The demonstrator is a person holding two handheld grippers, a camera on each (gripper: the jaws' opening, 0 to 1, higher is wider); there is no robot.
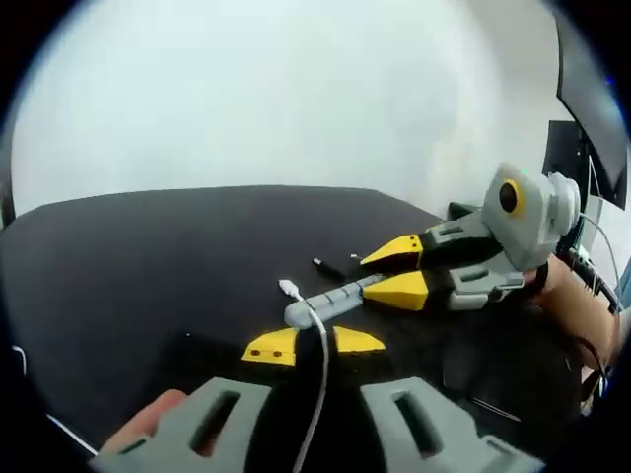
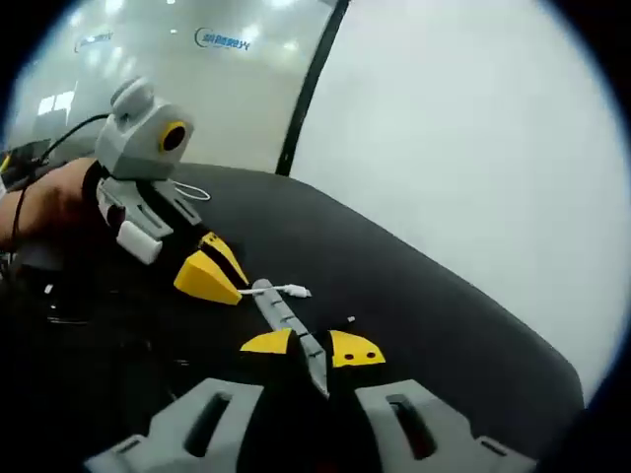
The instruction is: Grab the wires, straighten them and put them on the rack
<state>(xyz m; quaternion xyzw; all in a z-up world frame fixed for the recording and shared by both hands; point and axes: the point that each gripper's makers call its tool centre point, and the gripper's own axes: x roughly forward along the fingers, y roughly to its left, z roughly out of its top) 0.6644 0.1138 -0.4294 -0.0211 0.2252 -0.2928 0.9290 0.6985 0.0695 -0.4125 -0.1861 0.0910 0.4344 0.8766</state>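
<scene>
Blue lettering on the far glass wall (image 2: 222, 39) is too blurred to read. Over a matte black table (image 1: 118, 266), 2 grey grippers with yellow tips meet. The left gripper (image 1: 314, 343) pinches a thin white cable (image 1: 317, 394), whose plug (image 1: 290, 289) pokes forward. The right gripper (image 2: 314, 347) clamps a ribbed grey rack arm (image 2: 281, 315), which lies beside the plug.

Bright, even light; pale wall (image 1: 296, 89) washed out; soft blur; fisheye-bent edges.
</scene>
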